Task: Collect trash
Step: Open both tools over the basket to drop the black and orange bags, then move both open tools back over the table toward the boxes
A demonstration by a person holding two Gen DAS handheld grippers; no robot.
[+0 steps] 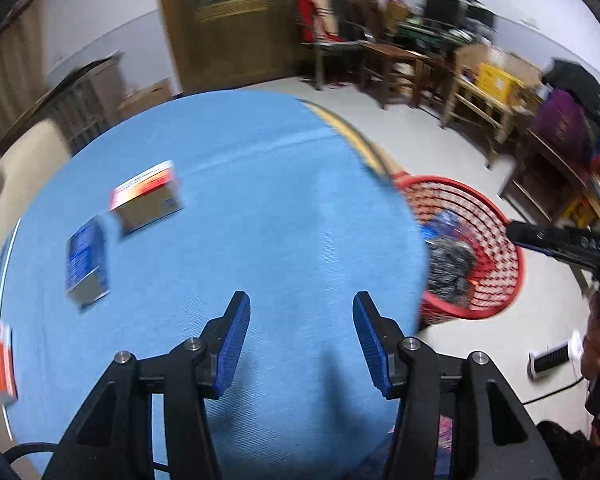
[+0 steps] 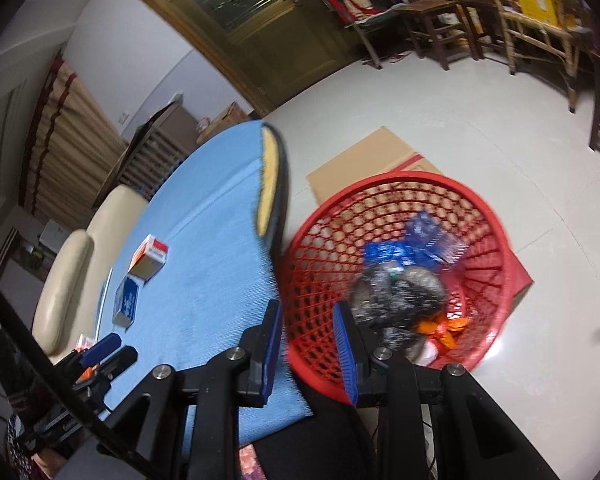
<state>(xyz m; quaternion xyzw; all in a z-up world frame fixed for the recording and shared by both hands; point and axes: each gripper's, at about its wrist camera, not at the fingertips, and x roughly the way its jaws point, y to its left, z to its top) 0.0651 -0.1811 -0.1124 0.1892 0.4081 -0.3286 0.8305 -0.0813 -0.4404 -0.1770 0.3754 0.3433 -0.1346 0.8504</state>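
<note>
Left wrist view: your left gripper (image 1: 300,344) hangs released over the blue table (image 1: 260,200); boxes (image 1: 146,202) lie far left (blurred). Your right gripper (image 2: 306,356), nothing between its parted fingers, hovers near the red basket (image 2: 496,232).

Two black hand-held tools with blue ribbed pads

The left tool (image 1: 300,340) and right tool (image 2: 306,344) share matte black angular linkage arms, round silver screw heads at the pivots, and blue ribbed fingers (image 1: 236,344). A black cable (image 2: 40,344) crosses the right view; white lettering marks one body.
</note>
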